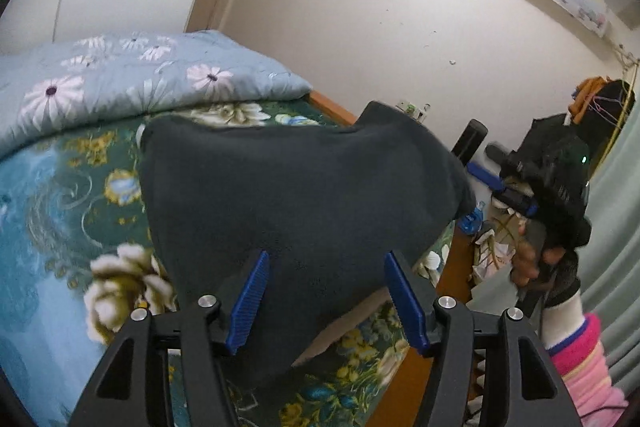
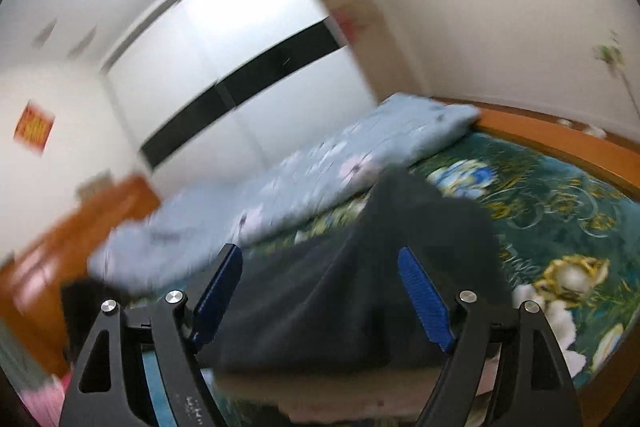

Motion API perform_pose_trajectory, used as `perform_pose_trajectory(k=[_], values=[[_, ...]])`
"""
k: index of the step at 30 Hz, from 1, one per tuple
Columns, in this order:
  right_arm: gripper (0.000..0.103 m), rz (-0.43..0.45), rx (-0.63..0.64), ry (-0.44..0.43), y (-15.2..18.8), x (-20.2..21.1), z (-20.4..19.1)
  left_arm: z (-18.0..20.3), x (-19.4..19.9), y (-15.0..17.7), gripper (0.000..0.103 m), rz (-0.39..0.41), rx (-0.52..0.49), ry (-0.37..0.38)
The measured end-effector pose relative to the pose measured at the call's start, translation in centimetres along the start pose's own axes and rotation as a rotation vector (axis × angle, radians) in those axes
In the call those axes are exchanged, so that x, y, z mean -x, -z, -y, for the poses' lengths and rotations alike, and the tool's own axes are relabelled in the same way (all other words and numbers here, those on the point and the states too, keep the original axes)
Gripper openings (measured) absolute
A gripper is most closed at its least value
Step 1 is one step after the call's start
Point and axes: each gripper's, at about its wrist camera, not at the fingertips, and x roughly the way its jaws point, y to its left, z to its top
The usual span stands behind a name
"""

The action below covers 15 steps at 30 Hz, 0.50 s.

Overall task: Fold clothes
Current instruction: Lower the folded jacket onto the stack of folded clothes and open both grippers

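Garment (image 1: 296, 187): plain dark charcoal grey, no pattern. Bed cover (image 1: 60, 195): dark green and teal ground with yellow, white and blue flowers. Quilt (image 1: 112, 75): light blue, printed with pale pink-white daisies. Bed frame (image 2: 560, 143): orange-brown wood. Left gripper (image 1: 324, 297) and right gripper (image 2: 320, 293): black bodies, blue ribbed fingers (image 1: 250, 301). Sleeve (image 1: 584, 359): pink with white and blue bands. Wardrobe (image 2: 240, 67): white, black horizontal band.

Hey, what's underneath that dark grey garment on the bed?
The dark grey fleece garment lies on the green floral bedspread. A pale layer peeks out at its near edge; what it is cannot be told. Anything else beneath is covered.
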Motion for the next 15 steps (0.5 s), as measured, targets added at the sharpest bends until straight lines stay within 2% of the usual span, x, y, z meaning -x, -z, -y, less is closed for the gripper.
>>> perform_pose_trajectory(k=[2,4,7,9,12,15], values=[[0.081,-0.059,-0.008,0.059,1.7,-2.2,1.0,-0.5,-0.4,0.4,0.066,-0.013,0.023,-0.007],[0.082,-0.077,-0.095,0.101,2.7,-3.7,2.9,-0.2,-0.1,0.7,0.066,-0.027,0.024,0.007],[0.082,-0.004,-0.211,0.100,3.1,-3.1,4.0,0.6,1.4,1.2,0.069,-0.011,-0.001,0.004],[0.082,0.023,-0.209,0.127,3.1,-2.0,2.9,1.0,2.4,1.6,0.075,0.005,-0.016,-0.005],[0.082,0.048,-0.152,0.225,4.0,-0.3,-0.1,1.5,3.8,2.6,0.079,0.019,-0.044,-0.060],[0.082,0.078,-0.097,0.187,6.2,0.7,-3.5,1.6,4.4,4.2,0.086,0.031,-0.080,-0.124]])
